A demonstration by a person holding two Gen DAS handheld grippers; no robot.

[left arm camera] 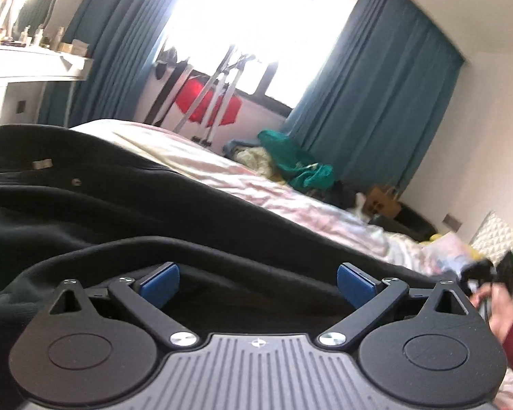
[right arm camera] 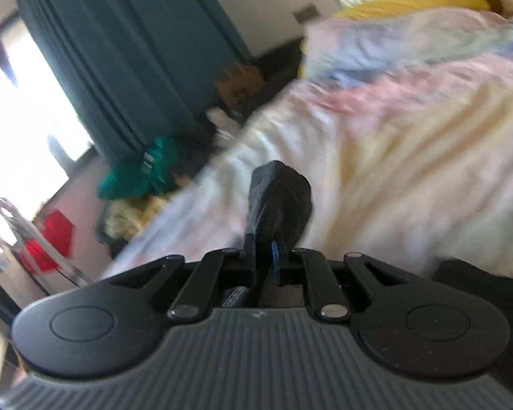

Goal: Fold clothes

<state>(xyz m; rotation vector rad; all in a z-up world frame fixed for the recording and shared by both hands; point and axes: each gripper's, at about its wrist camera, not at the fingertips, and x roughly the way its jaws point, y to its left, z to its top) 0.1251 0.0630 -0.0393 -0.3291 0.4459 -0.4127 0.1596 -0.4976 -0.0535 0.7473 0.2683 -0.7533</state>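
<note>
The left gripper (left arm camera: 258, 282) stands wide open, its two blue pads (left arm camera: 160, 282) far apart and holding nothing. It hovers low over a black garment (left arm camera: 119, 205), which spreads ahead of it and to its left across the bed (left arm camera: 256, 188). A rolled edge of the cloth curves between and just in front of the pads; whether the pads touch it cannot be told. The fabric looks soft, thick and matte, falling in long shallow folds. A small pale tag (left arm camera: 41, 164) and a round metal stud (left arm camera: 75, 181) sit on its far part.

The right gripper (right arm camera: 273, 253) is closed tight on a bunched corner of the same black garment (right arm camera: 278, 201). The pinched cloth sticks up past the fingertips as a blunt, knitted-looking lump, with only a sliver of blue pad showing behind it. More black cloth shows at the lower right edge of that view. The lump stands over the bed (right arm camera: 393, 153), whose sheet is crumpled and pastel, in pink, cream and blue patches. This view is blurred.

At the right edge of the left wrist view, a hand (left arm camera: 499, 311) in a dark red sleeve grips the right device. Teal curtains (left arm camera: 376, 102) with straight vertical pleats flank a bright window, and a crumpled green cloth (left arm camera: 297, 160) lies beyond the bed.
</note>
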